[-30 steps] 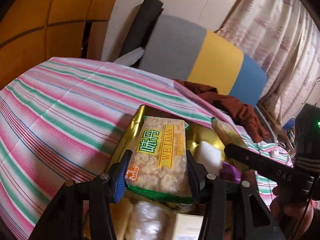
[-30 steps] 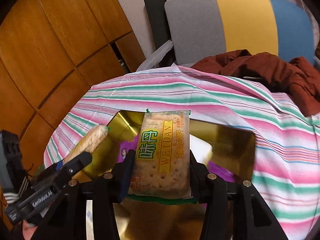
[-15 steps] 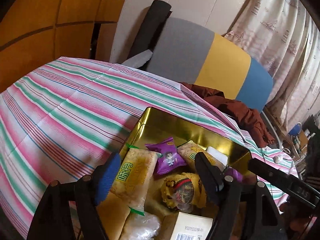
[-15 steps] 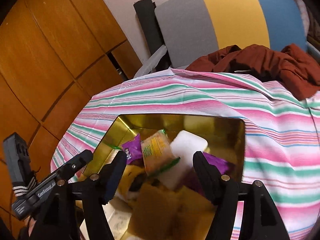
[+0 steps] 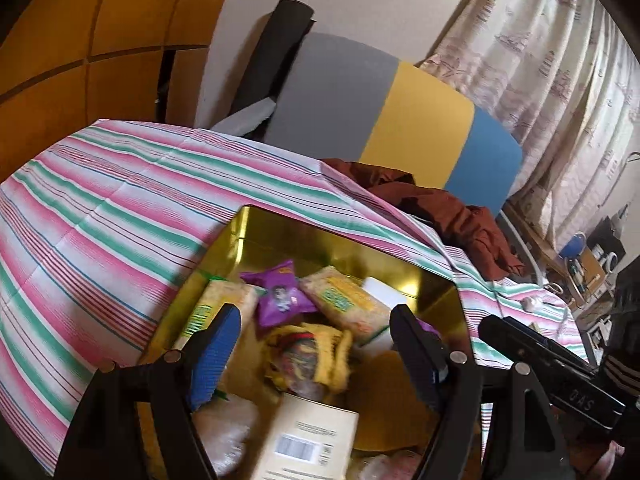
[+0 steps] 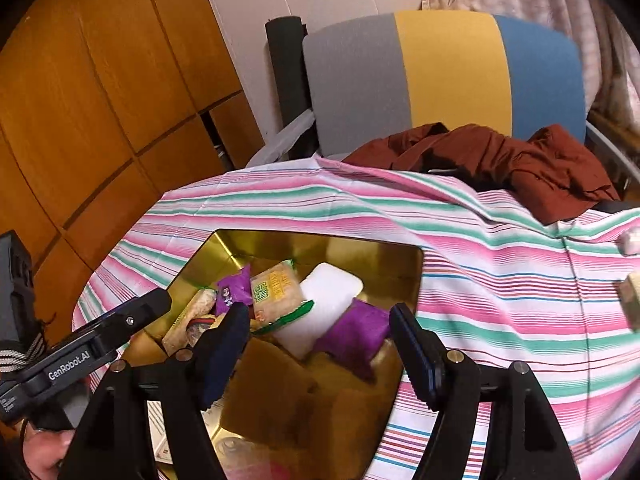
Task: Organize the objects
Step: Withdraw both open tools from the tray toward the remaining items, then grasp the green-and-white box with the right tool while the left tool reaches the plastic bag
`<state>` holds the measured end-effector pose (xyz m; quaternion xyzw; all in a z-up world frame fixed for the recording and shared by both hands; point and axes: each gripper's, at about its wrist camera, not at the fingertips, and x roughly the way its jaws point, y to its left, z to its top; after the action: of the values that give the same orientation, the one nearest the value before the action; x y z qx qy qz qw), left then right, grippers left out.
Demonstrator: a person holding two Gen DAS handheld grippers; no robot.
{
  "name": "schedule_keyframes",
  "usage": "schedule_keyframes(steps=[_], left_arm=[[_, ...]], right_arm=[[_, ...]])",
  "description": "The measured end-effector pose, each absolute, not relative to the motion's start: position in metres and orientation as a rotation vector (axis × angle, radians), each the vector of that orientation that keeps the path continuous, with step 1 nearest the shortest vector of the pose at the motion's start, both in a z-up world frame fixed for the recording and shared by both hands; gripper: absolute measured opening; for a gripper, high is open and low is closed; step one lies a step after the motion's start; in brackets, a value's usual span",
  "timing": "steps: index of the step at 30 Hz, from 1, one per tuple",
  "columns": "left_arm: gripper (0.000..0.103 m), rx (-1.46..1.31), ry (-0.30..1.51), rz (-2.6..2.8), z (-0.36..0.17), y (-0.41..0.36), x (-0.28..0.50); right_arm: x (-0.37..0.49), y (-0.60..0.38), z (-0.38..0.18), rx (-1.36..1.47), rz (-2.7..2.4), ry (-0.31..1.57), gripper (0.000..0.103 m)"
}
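Observation:
A gold tin lies open on the striped cloth, filled with snacks. One Weidan cracker packet rests at its left side. The other cracker packet leans between a small purple packet and a white block. My left gripper hovers open above the tin with nothing in it. My right gripper hangs over the tin's near right part; its jaws are opening and nothing is between them. A yellow snack bag and a barcoded box lie under the left gripper.
A pink, green and white striped cloth covers the table. Behind it stands a chair with a grey, yellow and blue back, a brown garment heaped on it. Wooden panels are on the left. Two small items lie at the cloth's right edge.
Each gripper was shut on a cracker packet; both let go, and the packets now lie in the tin. Both grippers have drawn back and up from it.

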<state>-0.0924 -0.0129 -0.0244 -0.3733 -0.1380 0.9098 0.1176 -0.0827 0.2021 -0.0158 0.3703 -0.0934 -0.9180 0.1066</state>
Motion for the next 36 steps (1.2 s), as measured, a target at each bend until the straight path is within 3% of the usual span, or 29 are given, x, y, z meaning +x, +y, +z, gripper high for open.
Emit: schedule_keyframes(steps=[22,36], left_arm=[[0.078,-1.079,-0.129,2.433,-0.015,0.113,-0.059],[0.078,-1.111,0.105,2.167,-0.035,0.222,-0.029]], right_arm=[[-0.038,0.308,-0.024,1.114,-2.848,-0.393,0.075],[-0.022,0.458,-0.068,1.282,-3.06,-0.484,0.078]])
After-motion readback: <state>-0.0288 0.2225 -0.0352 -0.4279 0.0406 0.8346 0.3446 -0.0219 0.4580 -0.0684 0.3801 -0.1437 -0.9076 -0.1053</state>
